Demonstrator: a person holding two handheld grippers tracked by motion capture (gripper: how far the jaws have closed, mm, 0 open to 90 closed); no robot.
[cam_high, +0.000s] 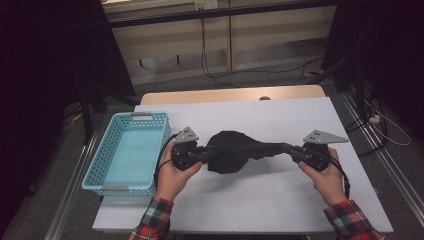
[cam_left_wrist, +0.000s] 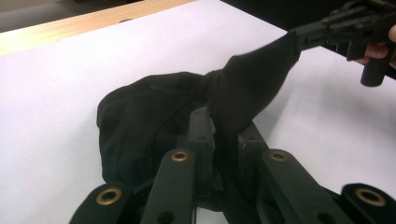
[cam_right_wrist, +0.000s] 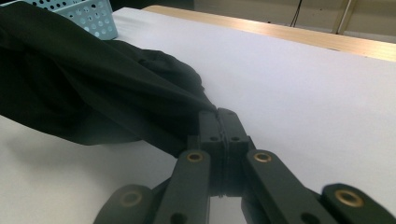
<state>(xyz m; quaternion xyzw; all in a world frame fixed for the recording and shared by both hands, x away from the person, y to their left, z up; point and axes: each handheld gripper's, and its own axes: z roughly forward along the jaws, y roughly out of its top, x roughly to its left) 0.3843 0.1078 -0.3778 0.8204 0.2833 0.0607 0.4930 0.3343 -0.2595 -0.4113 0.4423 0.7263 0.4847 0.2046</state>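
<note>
A black cloth hangs stretched between my two grippers, just above the white table. My left gripper is shut on the cloth's bunched left end. In the left gripper view the fabric is pinched between the jaws of that gripper. At the cloth's narrow right end my right gripper is shut on it. The right gripper view has the jaws of that gripper pressed together on a corner of the cloth. The right gripper also appears far off in the left gripper view, pulling the cloth taut.
A light blue perforated basket stands at the table's left edge, beside my left hand; its corner is in the right gripper view. A wooden strip runs along the table's far edge. Cables lie on the floor beyond.
</note>
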